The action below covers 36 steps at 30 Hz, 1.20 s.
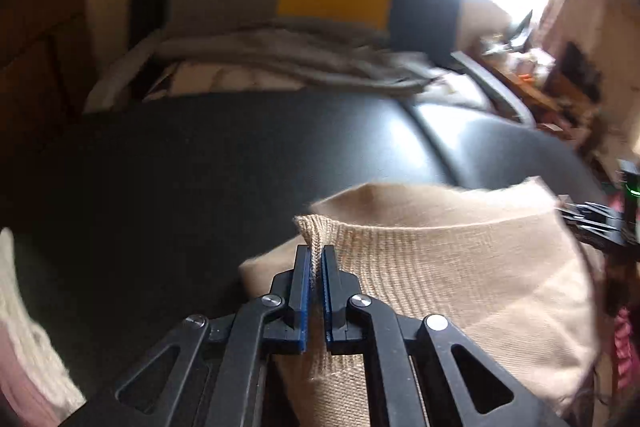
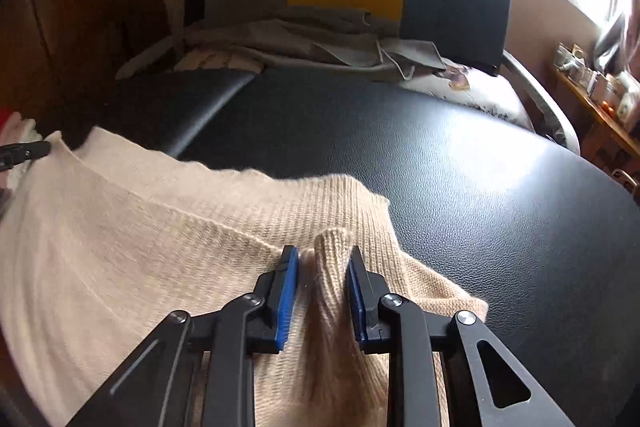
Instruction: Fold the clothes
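While the left tongs (image 1: 316, 255) pinch the beige sweater's (image 1: 440, 267) ribbed edge, the right tongs (image 2: 320, 259) straddle a fold, jaws parted; bare black desk (image 2: 440, 155) lies beyond.

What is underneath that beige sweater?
The beige sweater lies on a black padded surface, which shows all around its far edge. Whatever else may lie beneath the knit is covered and cannot be seen.

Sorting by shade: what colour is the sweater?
Beige sweater, clearest in the right wrist view.
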Available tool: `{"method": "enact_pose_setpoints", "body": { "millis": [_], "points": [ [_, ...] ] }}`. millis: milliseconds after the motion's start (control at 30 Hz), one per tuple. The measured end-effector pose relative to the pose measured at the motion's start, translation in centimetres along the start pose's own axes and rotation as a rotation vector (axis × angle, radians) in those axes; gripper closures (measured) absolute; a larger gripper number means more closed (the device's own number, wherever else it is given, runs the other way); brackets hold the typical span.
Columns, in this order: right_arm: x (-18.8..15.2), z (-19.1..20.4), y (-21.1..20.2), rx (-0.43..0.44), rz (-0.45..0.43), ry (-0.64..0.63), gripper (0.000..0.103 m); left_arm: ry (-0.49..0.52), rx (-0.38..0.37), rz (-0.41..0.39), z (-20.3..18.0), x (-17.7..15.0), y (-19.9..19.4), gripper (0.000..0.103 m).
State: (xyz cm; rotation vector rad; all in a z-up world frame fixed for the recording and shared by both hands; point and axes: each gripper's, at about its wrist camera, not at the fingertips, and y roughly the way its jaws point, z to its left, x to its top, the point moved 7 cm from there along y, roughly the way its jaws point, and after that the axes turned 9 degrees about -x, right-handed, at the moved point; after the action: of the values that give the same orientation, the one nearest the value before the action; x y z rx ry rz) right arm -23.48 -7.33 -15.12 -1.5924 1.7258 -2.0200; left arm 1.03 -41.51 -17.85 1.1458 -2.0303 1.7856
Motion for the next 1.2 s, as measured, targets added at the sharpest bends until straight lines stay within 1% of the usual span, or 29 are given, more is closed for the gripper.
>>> {"method": "enact_pose_setpoints", "body": {
  "millis": [33, 67, 100, 133, 167, 200, 233, 267, 300, 367, 400, 433, 467, 500, 533, 600, 633, 667, 700, 733, 767, 833, 933, 1033, 1100, 1133, 1200],
  "points": [
    [-0.2, -0.3, 0.4, -0.017, 0.003, 0.016, 0.065, -0.014, 0.024, 0.021, 0.4, -0.4, 0.8, 0.099],
    [-0.3, -0.5, 0.8, -0.033, 0.005, 0.032, 0.058, -0.028, 0.036, 0.031, 0.6, -1.0, 1.1, 0.096],
    [-0.4, -1.0, 0.7, -0.033, 0.008, 0.069, 0.044, -0.041, 0.047, 0.038, 0.7, -1.4, 1.3, 0.095],
    [-0.5, -1.5, 0.5, -0.031, 0.011, 0.107, 0.033, -0.04, 0.051, 0.022, 0.6, -1.3, 0.9, 0.093],
    [-0.6, -2.1, 0.0, -0.009, 0.002, 0.142, 0.029, -0.043, 0.065, 0.008, 0.6, -1.2, 0.3, 0.084],
    [-0.7, -2.8, -0.6, 0.017, -0.007, 0.177, 0.028, -0.045, 0.11, -0.016, 0.6, -1.1, -0.7, 0.082],
    [-0.8, -3.1, -1.6, 0.031, -0.025, 0.185, 0.028, -0.047, 0.15, -0.041, 0.5, -1.0, -1.6, 0.083],
    [-0.8, -3.4, -2.6, 0.044, -0.043, 0.191, 0.028, -0.048, 0.161, -0.073, 0.1, -1.0, -2.6, 0.083],
    [-0.8, -3.8, -3.6, 0.057, -0.061, 0.197, 0.028, -0.047, 0.151, -0.116, -0.5, -0.9, -3.9, 0.083],
    [-0.8, -3.9, -5.5, 0.096, -0.09, 0.188, 0.028, -0.037, 0.112, -0.172, -2.0, -1.2, -5.6, 0.083],
    [-0.9, -3.1, -6.5, 0.136, -0.098, 0.153, 0.028, -0.034, 0.07, -0.198, -3.1, -1.4, -6.2, 0.082],
    [-1.1, -2.0, -7.3, 0.176, -0.099, 0.112, 0.028, -0.025, 0.021, -0.201, -4.1, -1.7, -6.3, 0.08],
    [-1.4, -1.2, -7.7, 0.2, -0.09, 0.078, 0.028, -0.01, -0.019, -0.18, -5.1, -2.2, -6.0, 0.079],
    [-1.7, 0.1, -8.0, 0.233, -0.079, 0.035, 0.028, 0.016, -0.026, -0.151, -6.2, -2.9, -5.3, 0.079],
    [-1.9, 0.8, -7.8, 0.248, -0.066, 0.005, 0.028, 0.042, -0.012, -0.12, -6.9, -3.8, -4.5, 0.079],
    [-2.4, 1.6, -6.4, 0.252, -0.014, -0.02, 0.028, 0.057, 0.007, -0.032, -7.4, -6.0, -3.0, 0.079],
    [-2.8, 1.3, -5.4, 0.201, 0.018, -0.023, 0.028, 0.06, 0.034, -0.013, -7.2, -6.7, -2.2, 0.078],
    [-3.8, 0.7, -4.3, 0.12, 0.059, -0.03, 0.028, 0.069, 0.041, -0.041, -7.0, -7.5, -2.5, 0.076],
    [-4.8, -0.1, -3.8, 0.093, 0.078, -0.011, 0.027, 0.072, 0.046, -0.063, -6.8, -8.4, -2.8, 0.076],
    [-5.8, -0.9, -3.4, 0.071, 0.093, 0.012, 0.024, 0.042, 0.039, -0.058, -6.5, -9.0, -3.3, 0.077],
    [-6.5, -1.8, -3.7, 0.095, 0.054, 0.049, 0.024, 0.018, 0.029, -0.055, -6.3, -9.6, -3.7, 0.077],
    [-8.6, -3.0, -4.9, 0.118, 0.026, 0.127, 0.023, -0.009, 0.018, -0.044, -5.9, -10.7, -4.7, 0.077],
    [-11.6, -2.8, -7.1, 0.088, -0.04, 0.128, 0.023, -0.048, -0.01, -0.035, -6.1, -11.8, -5.5, 0.077],
    [-13.6, -2.2, -8.9, 0.076, -0.063, 0.157, 0.021, -0.049, -0.009, -0.034, -6.5, -13.4, -6.5, 0.077],
    [-14.5, -2.0, -9.6, 0.07, -0.082, 0.154, 0.021, -0.053, -0.012, -0.035, -6.7, -14.5, -7.3, 0.077],
    [-14.9, -1.9, -9.9, 0.067, -0.091, 0.152, 0.021, -0.082, -0.034, -0.04, -6.6, -14.7, -7.6, 0.077],
    [-14.7, -2.0, -9.5, 0.067, -0.095, 0.162, 0.02, -0.138, -0.078, -0.051, -6.3, -15.2, -8.4, 0.077]
  ]
}}
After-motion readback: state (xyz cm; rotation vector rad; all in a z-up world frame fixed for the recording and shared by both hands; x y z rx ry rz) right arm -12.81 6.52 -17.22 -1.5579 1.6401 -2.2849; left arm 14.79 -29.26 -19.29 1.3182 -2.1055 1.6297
